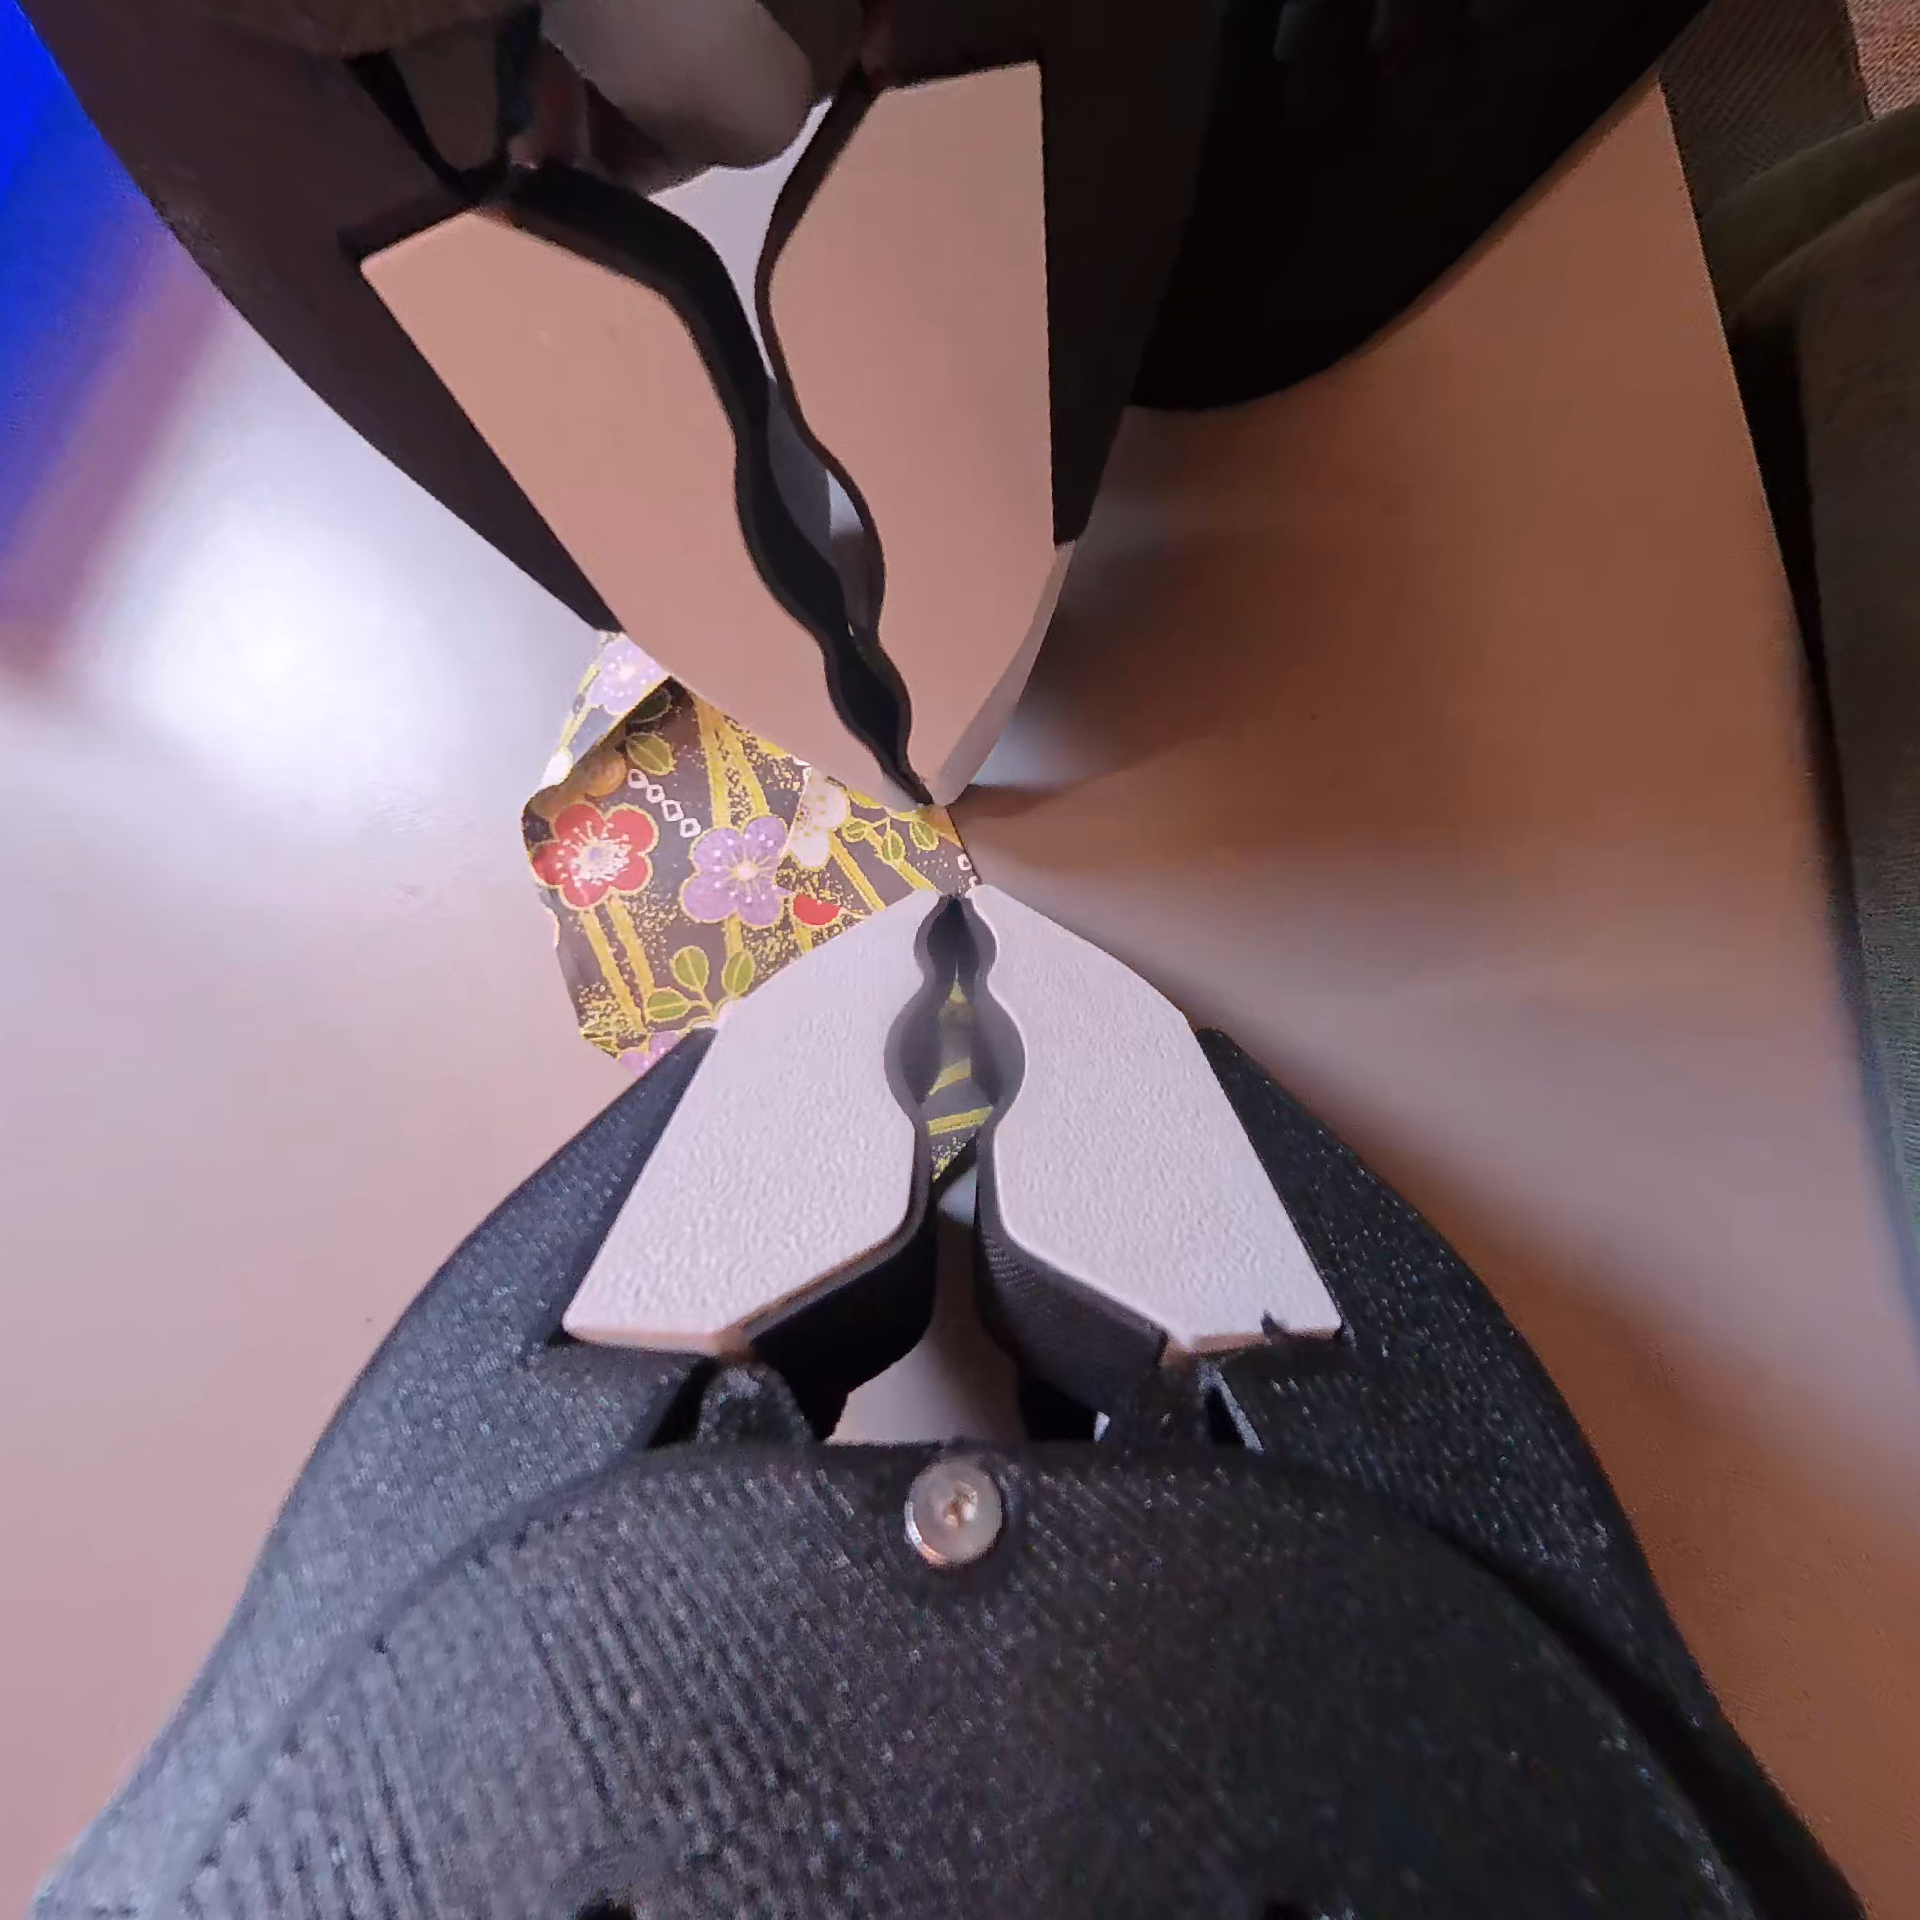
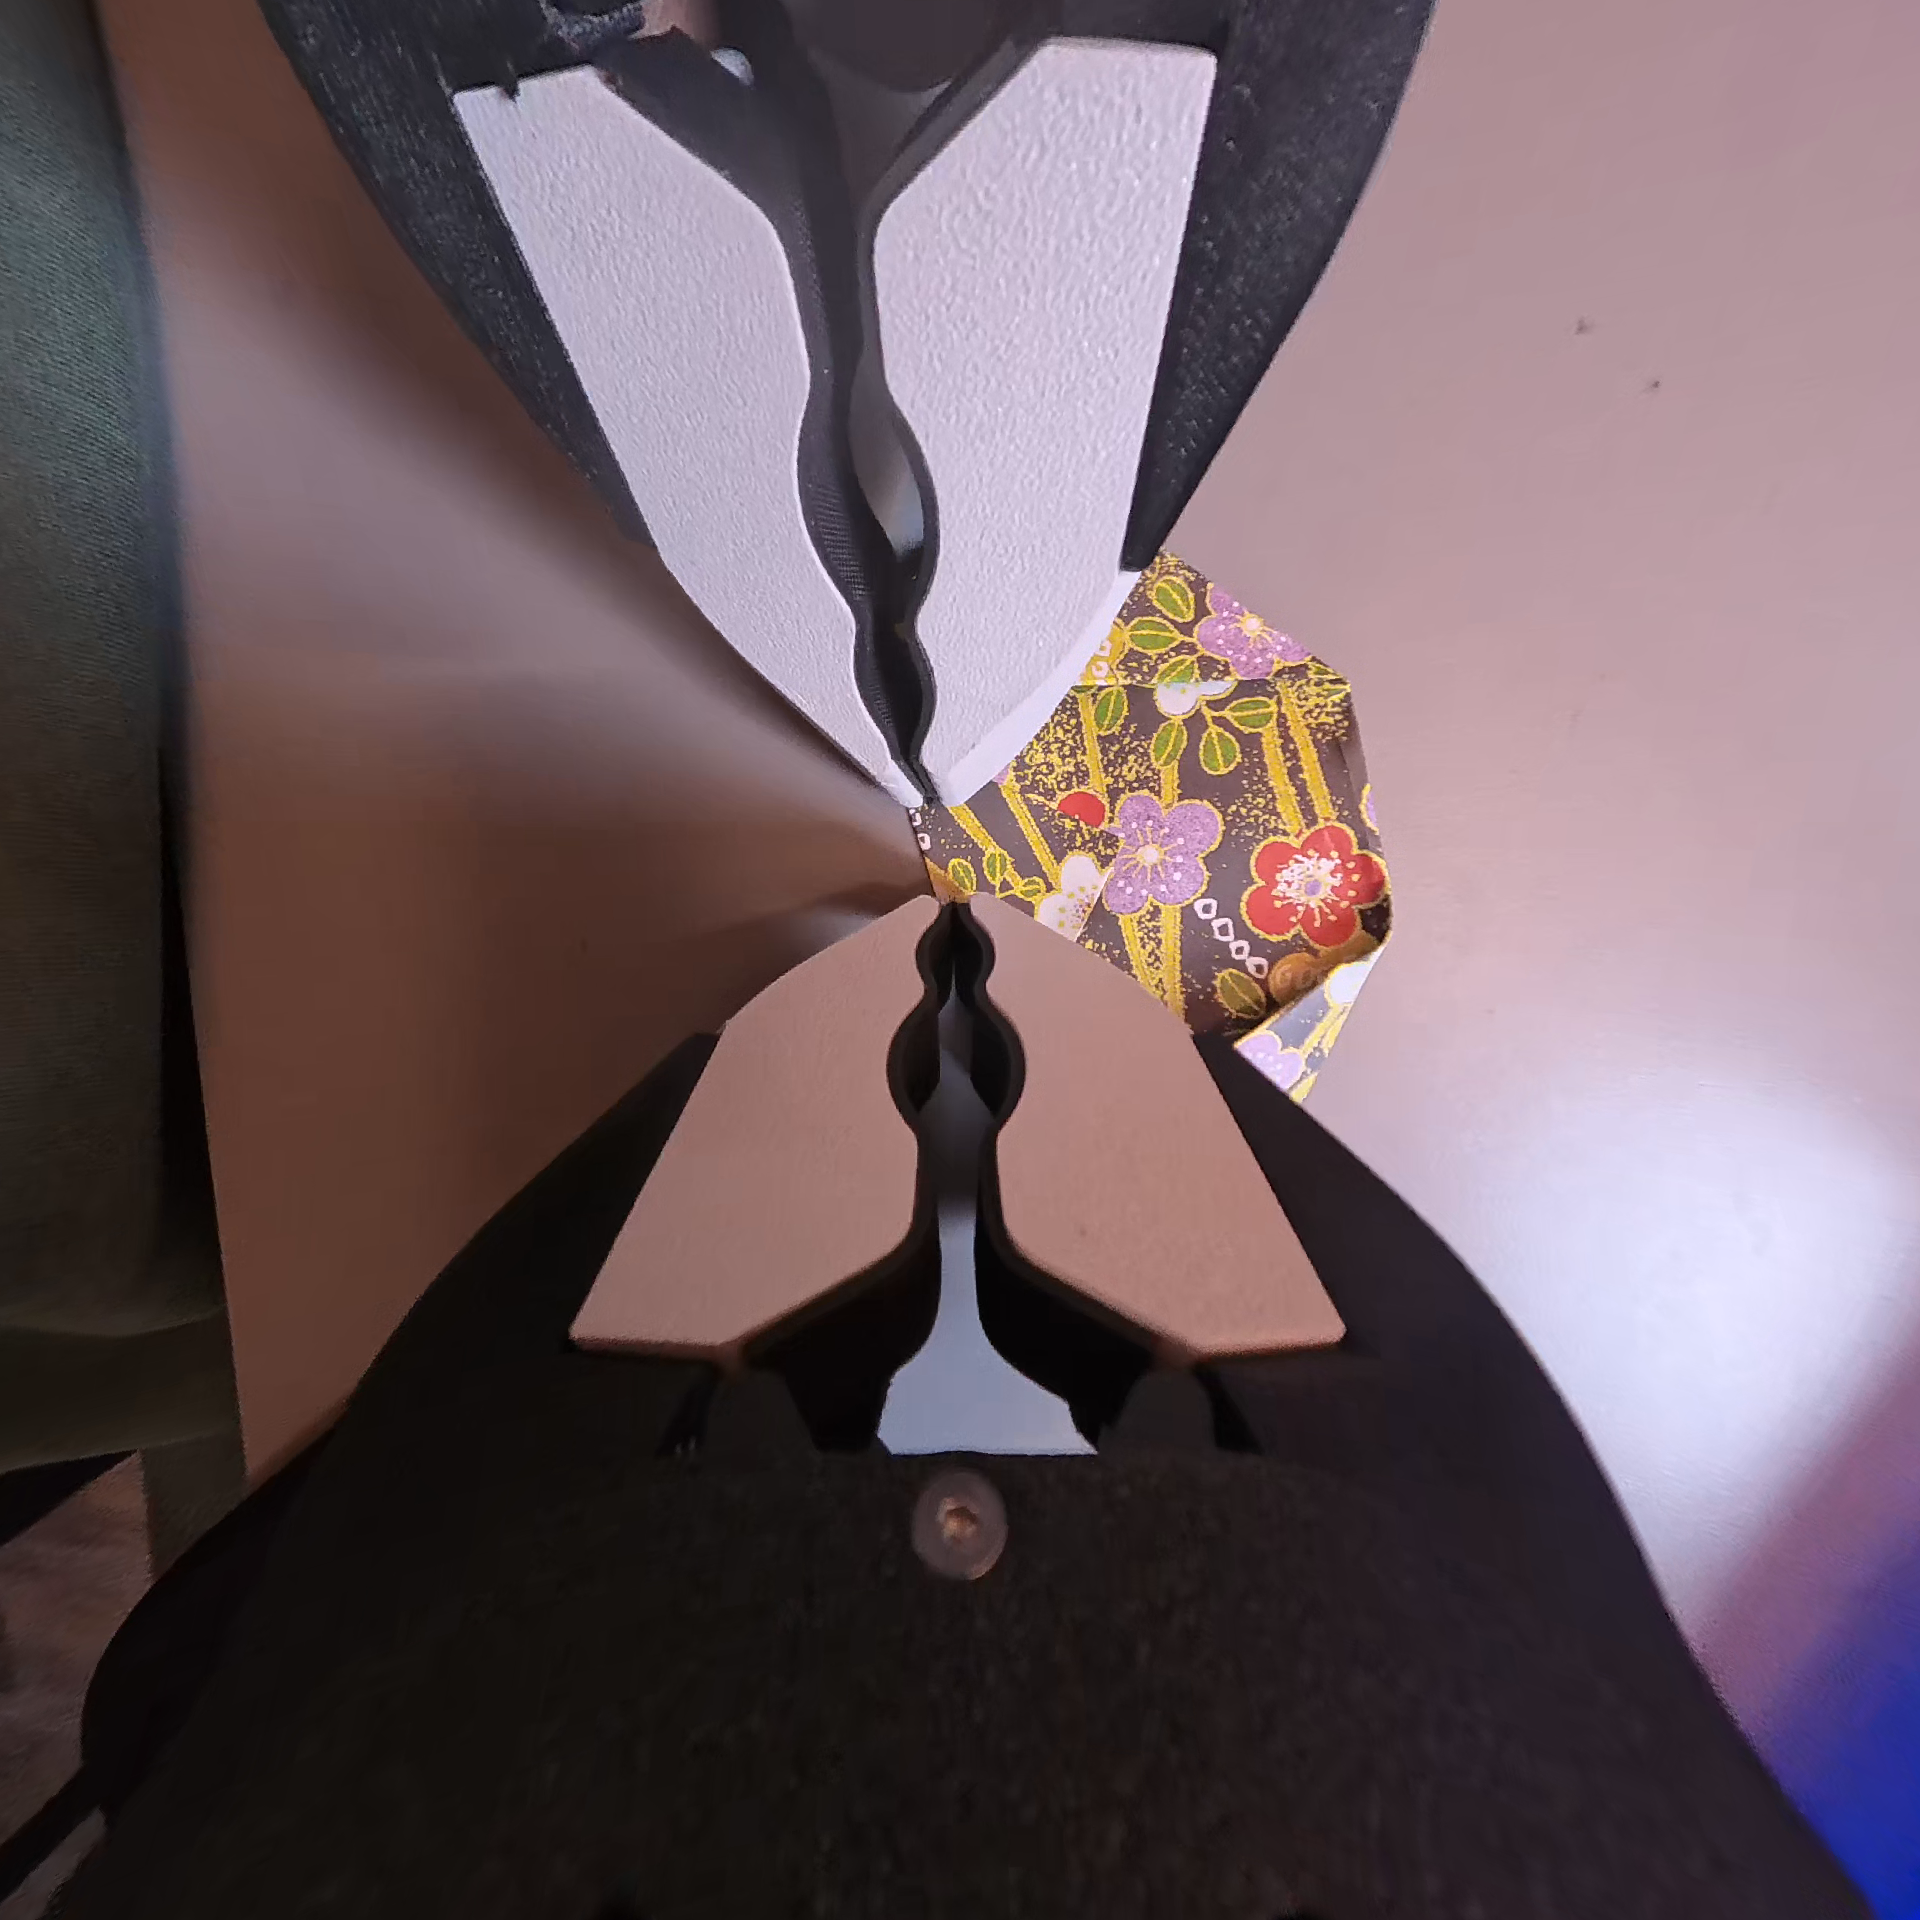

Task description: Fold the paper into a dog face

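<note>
Patterned paper [image 1: 665, 883] with glittery gold print is seen on a smooth, faintly glossy table [image 1: 260, 831]. Matt grainy pads [image 1: 810, 1143] are set in coarse-textured black plastic.

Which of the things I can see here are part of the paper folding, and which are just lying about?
Part of the job:
- floral paper, already folded
- left gripper, tips closed at the paper's corner
- right gripper, tips closed at that same corner

Just there:
- table
- green fabric past the table edge

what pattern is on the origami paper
Dark brown origami paper with red, purple and white blossoms, green leaves and gold stripes; clearest in the right wrist view.
</note>
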A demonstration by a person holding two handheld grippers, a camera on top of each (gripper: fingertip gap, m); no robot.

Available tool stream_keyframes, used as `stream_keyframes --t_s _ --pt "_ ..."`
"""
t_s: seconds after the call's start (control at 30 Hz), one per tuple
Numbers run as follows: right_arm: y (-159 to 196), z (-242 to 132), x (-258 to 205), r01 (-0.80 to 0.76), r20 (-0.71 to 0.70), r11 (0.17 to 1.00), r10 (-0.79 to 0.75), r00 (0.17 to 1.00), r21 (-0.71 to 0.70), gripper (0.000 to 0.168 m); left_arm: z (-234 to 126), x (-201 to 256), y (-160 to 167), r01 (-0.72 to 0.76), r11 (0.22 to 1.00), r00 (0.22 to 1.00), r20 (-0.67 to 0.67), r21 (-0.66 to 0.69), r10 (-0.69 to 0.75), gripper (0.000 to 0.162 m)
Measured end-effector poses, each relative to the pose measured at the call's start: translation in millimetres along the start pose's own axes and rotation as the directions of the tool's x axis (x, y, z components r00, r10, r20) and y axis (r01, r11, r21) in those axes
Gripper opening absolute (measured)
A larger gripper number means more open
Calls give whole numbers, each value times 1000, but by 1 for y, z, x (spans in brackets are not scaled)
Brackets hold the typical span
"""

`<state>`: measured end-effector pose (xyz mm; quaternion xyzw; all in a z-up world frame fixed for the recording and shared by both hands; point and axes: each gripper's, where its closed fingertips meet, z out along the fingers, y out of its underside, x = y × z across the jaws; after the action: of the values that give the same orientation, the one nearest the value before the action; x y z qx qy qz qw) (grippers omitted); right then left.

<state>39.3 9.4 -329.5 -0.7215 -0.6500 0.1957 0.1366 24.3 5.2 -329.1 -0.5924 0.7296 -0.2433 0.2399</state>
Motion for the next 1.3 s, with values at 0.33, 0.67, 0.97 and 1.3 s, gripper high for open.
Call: stream_keyframes --t_s 0.33,0.67,0.97,1.3 --pt "13 -7 5 -84 8 996 84 996 -8 0 0 0 1 -2 1000 1000 11 -18 3 0" --pt "25 -13 9 -106 -5 994 106 994 -18 0 0 1 1 5 1000 1000 7 -17 -5 0" --pt "31 -17 11 -119 -9 993 119 993 -18 0 0 1 1 12 1000 1000 3 -14 -12 1" --pt "6 -40 1 -25 -58 995 31 998 96 0 0 1 0 20 1000 1000 -12 -10 -20 0"
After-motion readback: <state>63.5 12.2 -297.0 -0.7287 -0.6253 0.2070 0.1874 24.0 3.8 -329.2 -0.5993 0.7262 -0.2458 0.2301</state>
